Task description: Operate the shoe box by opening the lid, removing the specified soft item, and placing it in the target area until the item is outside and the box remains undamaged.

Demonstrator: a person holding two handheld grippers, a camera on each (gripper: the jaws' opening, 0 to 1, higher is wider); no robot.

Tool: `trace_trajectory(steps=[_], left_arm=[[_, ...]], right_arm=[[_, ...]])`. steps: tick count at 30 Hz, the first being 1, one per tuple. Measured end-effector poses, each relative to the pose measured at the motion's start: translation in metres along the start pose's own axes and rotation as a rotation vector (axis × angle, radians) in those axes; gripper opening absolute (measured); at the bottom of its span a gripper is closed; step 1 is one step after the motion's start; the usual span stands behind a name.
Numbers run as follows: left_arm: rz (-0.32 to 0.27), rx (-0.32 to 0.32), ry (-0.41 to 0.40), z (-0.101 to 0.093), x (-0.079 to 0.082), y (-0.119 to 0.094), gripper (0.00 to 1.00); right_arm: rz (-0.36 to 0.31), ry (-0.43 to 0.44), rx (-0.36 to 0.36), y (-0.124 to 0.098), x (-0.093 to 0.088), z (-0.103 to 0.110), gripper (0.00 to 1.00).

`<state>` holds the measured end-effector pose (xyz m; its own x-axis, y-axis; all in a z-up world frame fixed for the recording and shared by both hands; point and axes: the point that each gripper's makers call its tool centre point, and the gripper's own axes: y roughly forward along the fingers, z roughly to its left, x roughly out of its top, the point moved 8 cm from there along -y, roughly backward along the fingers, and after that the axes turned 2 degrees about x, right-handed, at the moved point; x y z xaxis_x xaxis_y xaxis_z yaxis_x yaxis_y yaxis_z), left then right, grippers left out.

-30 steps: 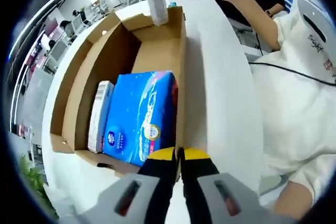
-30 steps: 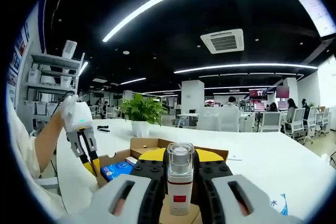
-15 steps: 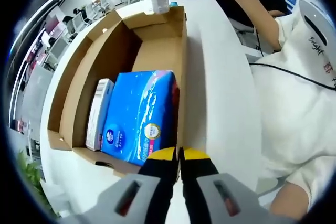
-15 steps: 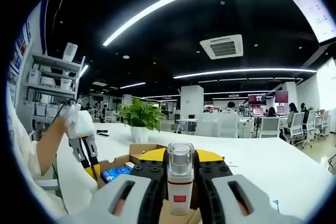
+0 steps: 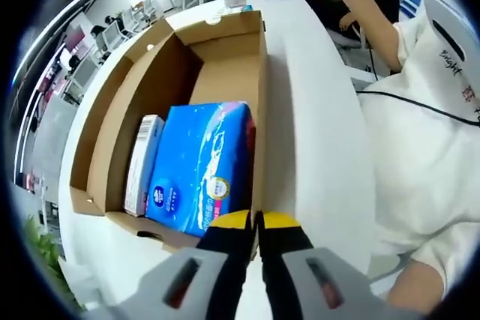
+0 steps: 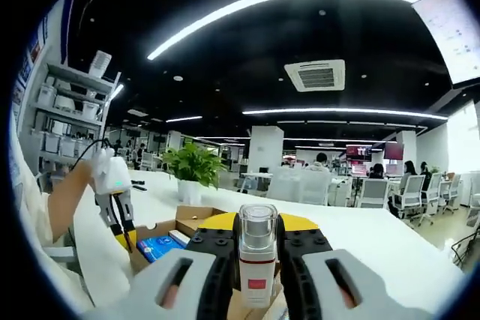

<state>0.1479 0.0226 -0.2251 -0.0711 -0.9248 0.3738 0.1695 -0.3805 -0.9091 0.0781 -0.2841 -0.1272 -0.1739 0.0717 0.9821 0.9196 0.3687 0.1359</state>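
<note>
Left gripper view looks steeply down, close over the near end of the open cardboard box on the white table. Right gripper view sits at the box's far end, facing roughly level across the office, back toward the left gripper. Both views share the box and the blue pack inside it.

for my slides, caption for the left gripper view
Shut left gripper at the rim of an open cardboard box holding a blue tissue pack.
</note>
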Motion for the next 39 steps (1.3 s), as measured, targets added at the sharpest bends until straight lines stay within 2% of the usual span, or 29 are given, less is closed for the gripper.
trace_trajectory(steps=[3, 5, 7, 13, 17, 23, 31, 39], left_arm=[[-0.004, 0.007, -0.002, 0.000, 0.000, 0.000, 0.04], [-0.005, 0.011, -0.002, 0.000, 0.000, 0.000, 0.04], [-0.002, 0.014, -0.001, -0.001, 0.000, 0.000, 0.04], [0.001, 0.010, -0.005, 0.000, 0.000, 0.000, 0.04], [0.009, 0.006, 0.012, -0.001, 0.000, 0.003, 0.04], [0.015, 0.007, -0.008, -0.001, 0.000, 0.004, 0.04], [0.021, 0.042, 0.003, -0.002, 0.001, 0.002, 0.07], [0.051, 0.083, 0.022, -0.005, 0.005, -0.004, 0.08]], right_arm=[[-0.031, 0.005, -0.049, -0.010, 0.004, -0.014, 0.18], [-0.030, 0.029, -0.069, -0.013, 0.005, -0.021, 0.18], [-0.062, 0.024, -0.097, -0.018, 0.008, -0.030, 0.18], [-0.084, 0.004, -0.169, -0.034, 0.017, -0.051, 0.18], [-0.086, 0.003, -0.192, -0.042, 0.020, -0.058, 0.18], [-0.081, -0.028, -0.228, -0.049, 0.018, -0.062, 0.18], [-0.028, -0.064, -0.268, -0.054, 0.005, -0.086, 0.18], [-0.041, -0.086, -0.283, -0.055, -0.003, -0.104, 0.18]])
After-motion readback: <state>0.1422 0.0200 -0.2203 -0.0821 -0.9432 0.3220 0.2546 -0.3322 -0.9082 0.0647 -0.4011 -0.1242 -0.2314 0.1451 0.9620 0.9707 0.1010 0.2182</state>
